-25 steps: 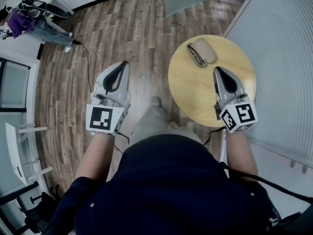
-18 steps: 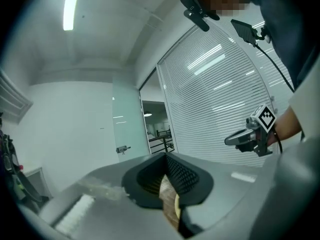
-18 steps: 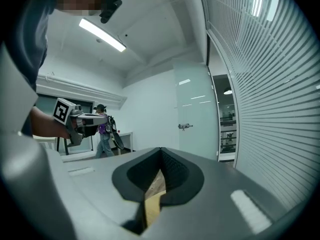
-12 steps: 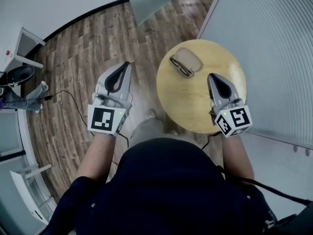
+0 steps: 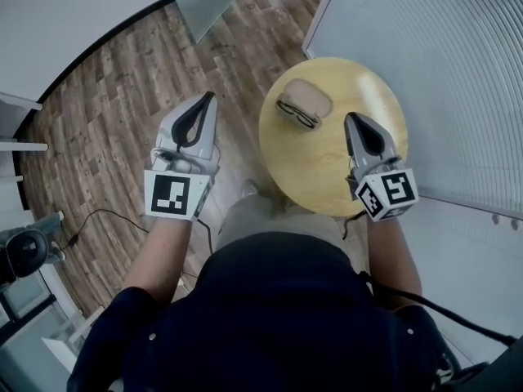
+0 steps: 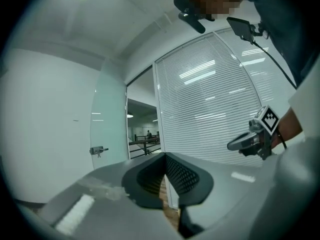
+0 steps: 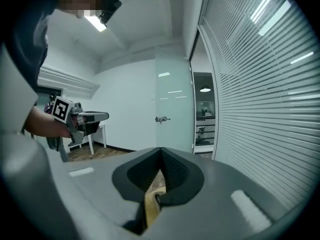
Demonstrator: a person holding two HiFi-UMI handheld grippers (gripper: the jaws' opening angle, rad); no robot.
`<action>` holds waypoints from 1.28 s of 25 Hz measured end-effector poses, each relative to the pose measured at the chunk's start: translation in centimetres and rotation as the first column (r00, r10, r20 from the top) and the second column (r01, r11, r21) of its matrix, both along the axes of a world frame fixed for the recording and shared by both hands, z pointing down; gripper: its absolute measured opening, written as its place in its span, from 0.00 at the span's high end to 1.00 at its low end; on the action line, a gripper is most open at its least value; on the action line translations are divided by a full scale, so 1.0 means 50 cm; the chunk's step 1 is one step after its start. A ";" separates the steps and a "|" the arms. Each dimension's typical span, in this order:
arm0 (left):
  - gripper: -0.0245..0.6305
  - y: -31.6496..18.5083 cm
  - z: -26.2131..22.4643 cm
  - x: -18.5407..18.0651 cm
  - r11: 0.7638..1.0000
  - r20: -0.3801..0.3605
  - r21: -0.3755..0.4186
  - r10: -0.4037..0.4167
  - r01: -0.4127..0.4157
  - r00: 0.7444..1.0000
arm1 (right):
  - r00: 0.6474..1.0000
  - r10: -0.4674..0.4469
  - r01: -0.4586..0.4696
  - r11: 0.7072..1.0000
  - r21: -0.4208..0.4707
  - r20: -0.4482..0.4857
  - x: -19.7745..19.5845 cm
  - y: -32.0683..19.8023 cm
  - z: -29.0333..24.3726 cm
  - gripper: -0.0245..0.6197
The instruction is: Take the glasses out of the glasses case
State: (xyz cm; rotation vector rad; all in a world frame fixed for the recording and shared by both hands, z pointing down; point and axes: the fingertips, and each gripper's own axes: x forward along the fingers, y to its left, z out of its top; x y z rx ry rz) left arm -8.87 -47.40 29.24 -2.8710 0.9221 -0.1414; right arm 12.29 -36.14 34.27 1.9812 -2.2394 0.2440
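Head view shows our glasses case [image 5: 310, 96] on the round wooden table [image 5: 323, 166], with the glasses [image 5: 296, 114] lying just beside it. We hold the left gripper [image 5: 209, 97] over the floor and the right gripper [image 5: 350, 118] over the table, both clenched on nothing.

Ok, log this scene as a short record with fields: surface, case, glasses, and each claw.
surface: round wooden table on a wood-plank floor
case: beige glasses case, on the far side of the table
glasses: dark-framed glasses, outside the case, lying against its near side
left: left claw shut, empty, over the floor beside the table
right: right claw shut, empty, over the table, apart from the case
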 end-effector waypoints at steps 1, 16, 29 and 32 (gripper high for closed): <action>0.95 -0.006 0.003 0.004 1.000 -0.003 -0.006 0.007 -0.007 1.000 | 1.000 -0.001 0.001 1.000 -0.008 -0.004 -0.003 -0.005 0.006 0.95; 0.95 -0.065 0.098 0.110 0.997 -0.004 -0.074 0.036 -0.036 0.999 | 0.996 -0.090 0.093 0.989 -0.117 0.028 0.025 -0.105 0.144 0.95; 0.95 -0.125 0.264 0.167 0.990 0.102 -0.130 0.060 -0.046 0.993 | 0.989 -0.138 0.144 0.966 -0.216 0.045 0.024 -0.170 0.321 0.95; 0.95 -0.127 0.295 0.180 0.987 0.108 -0.151 0.068 -0.051 0.992 | 0.988 -0.149 0.156 0.958 -0.243 0.048 0.027 -0.176 0.360 0.95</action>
